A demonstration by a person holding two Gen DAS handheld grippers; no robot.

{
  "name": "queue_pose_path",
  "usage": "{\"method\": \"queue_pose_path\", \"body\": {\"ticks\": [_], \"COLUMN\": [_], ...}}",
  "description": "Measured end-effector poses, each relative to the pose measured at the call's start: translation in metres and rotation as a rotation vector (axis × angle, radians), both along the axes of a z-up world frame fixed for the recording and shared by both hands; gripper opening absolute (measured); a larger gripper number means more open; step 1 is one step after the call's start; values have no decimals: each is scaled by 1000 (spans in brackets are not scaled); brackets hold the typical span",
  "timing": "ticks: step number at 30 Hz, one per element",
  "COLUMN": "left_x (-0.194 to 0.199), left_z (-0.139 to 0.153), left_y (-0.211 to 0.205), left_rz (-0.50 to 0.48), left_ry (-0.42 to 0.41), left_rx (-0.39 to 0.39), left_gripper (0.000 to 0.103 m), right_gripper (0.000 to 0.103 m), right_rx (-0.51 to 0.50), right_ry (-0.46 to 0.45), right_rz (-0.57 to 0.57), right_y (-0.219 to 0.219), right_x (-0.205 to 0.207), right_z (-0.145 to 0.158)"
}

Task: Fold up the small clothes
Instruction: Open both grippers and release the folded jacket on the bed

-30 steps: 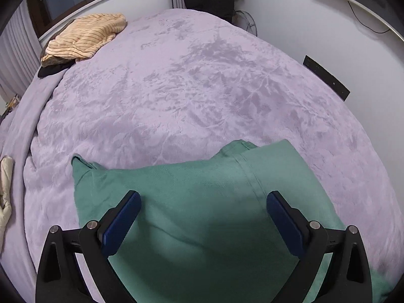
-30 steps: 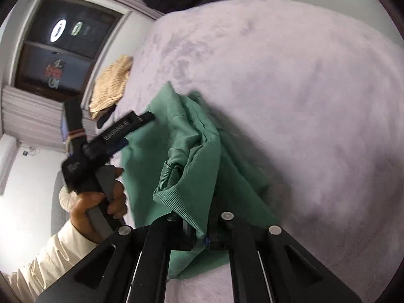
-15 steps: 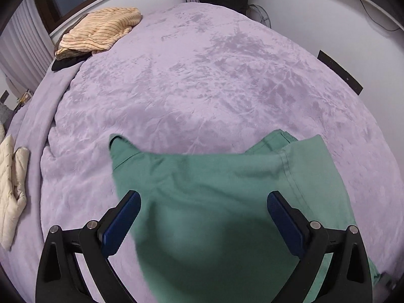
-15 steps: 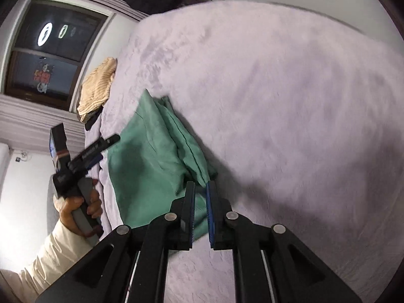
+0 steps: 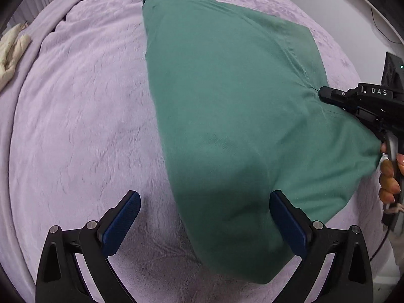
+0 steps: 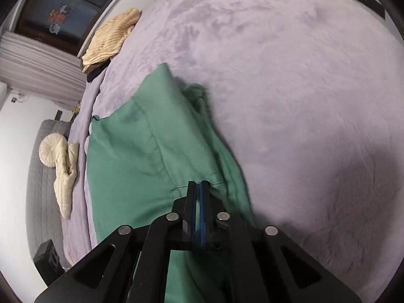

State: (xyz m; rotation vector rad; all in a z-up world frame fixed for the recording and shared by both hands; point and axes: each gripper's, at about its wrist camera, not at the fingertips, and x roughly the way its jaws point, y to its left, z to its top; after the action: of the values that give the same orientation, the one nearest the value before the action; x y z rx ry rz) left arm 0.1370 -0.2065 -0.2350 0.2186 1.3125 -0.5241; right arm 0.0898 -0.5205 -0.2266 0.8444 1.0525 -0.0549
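Note:
A green garment [image 5: 227, 116] is stretched out over the lilac bed cover [image 5: 80, 116], part of it lifted. My left gripper [image 5: 204, 214] is open and empty, with the garment's near edge hanging between its fingers, touching neither pad. My right gripper [image 6: 199, 189] is shut on the green garment [image 6: 141, 156] at a seam and holds it up. The right gripper also shows at the right edge of the left wrist view [image 5: 358, 101], pinching the cloth.
A folded yellow striped garment [image 6: 111, 38] lies at the far corner of the bed by the window. A cream cloth [image 6: 63, 161] lies on a grey quilted surface [image 6: 38, 176] at the bed's left side. A white wall stands to the right.
The right gripper has pulled the green garment up and across, spreading it wide. The left gripper has stayed open and now looks down on the bed more steeply.

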Motion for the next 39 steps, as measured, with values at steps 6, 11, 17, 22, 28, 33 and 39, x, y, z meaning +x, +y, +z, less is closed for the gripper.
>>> {"method": "queue_pose_path", "body": {"ticks": [6,11,17,22,28,33,39], "left_x": [-11,-12,-10,-11,-11,-12,-20], "left_z": [5,9,13,15,16,27,43], "left_y": [8,16,15,21,30,37,42], "left_rz": [-9,-1,11,10,10,28,27], "left_ry": [-27,0,8,8,24,35,21], "left_rx": [17,11,23,24,16,30,87], "left_gripper": [103,103,103,103,103,103,103], "right_gripper": [7,7,55,23,19,25,42], "right_rx": [-27,2,-61,-20,89,60,11], "right_ry": [78,18,-2,56,174,184,209], "right_rz": [-124,-100,-34,-57,-184,-195,-181], "right_y": [-25,-13,29,30,11,8,12], "right_x": [-32,-72,-95,-90,-115,-129,-142], "right_z": [11,49,81,59,-2,13,40]}}
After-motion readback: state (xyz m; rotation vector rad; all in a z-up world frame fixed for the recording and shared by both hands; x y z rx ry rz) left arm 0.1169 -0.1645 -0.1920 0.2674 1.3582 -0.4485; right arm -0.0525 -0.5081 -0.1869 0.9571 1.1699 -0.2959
